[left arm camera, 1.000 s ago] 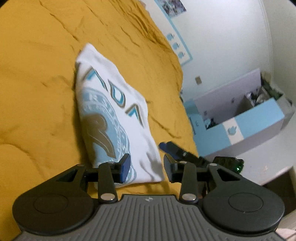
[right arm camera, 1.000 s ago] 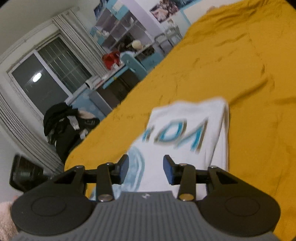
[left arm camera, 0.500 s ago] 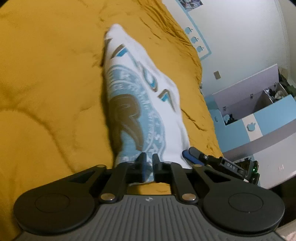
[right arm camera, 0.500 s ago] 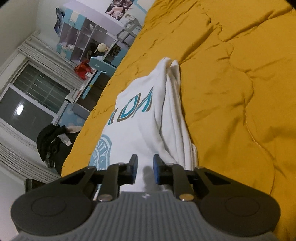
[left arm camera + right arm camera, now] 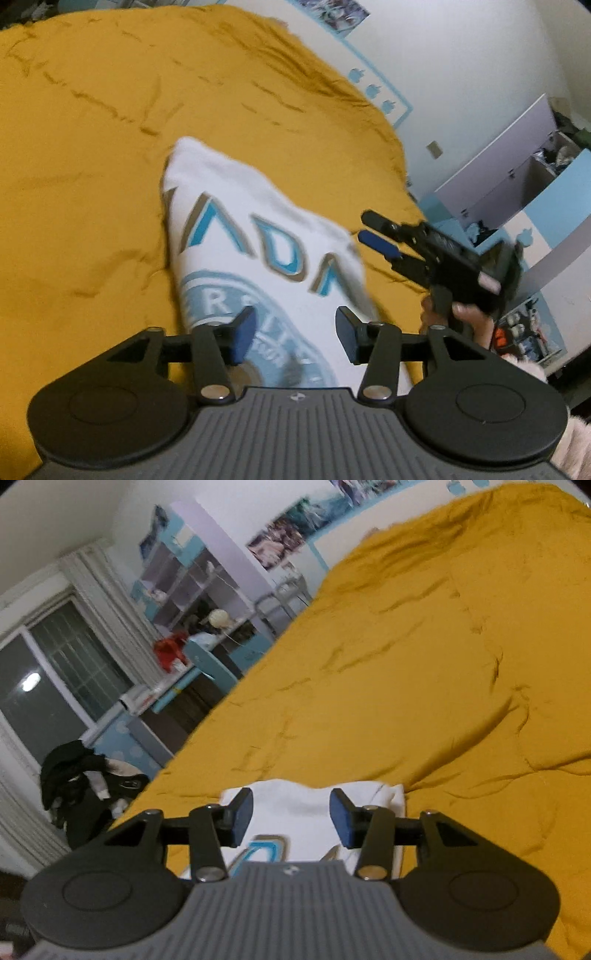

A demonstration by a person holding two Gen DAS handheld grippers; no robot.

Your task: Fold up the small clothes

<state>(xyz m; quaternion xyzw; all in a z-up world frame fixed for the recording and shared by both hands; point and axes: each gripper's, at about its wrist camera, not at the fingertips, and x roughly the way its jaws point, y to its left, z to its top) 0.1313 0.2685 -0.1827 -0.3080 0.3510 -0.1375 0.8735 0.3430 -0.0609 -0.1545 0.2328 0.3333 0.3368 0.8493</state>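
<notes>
Item: white T-shirt (image 5: pixel 266 258), folded to a compact packet, lying flat on the yellow bedspread (image 5: pixel 92 166); centre of the left wrist view, bottom centre of the right wrist view (image 5: pixel 314 805).
Change: half a second ago the shirt was pinched at its near edge and hung bunched into a narrow ridge; now it lies spread and flat, printed side up.
Left gripper (image 5: pixel 295 339): jaws opening, blue pads apart, nothing pressed between them; the shirt's round print only shows through the gap below.
Right gripper (image 5: pixel 291 819): jaws opening too, pads clear of the cloth, hovering over the shirt's far edge. In the left wrist view (image 5: pixel 373 232) it sits at centre right, beside the shirt's right edge, carried by a hand (image 5: pixel 465 314).
Meaning for task: both grips look released, so this fold reads as laid down; what remains, by my judgement, is a check of the edges or moving on to another garment.
Shirt material: soft knit cotton by the look, thick where layers stack; corners rounded, the right edge a little lifted and blurred.
Print: blue and grey block letters above a pale blue circular badge.
Bedspread: quilted, matte mustard cloth, shallow creases and puckered stitch lines throughout.
Gripper build: black hard plastic arms, ribbed grey body, blue rubbery pads.
Surroundings: shelves and a window at upper left of the right wrist view.
</notes>
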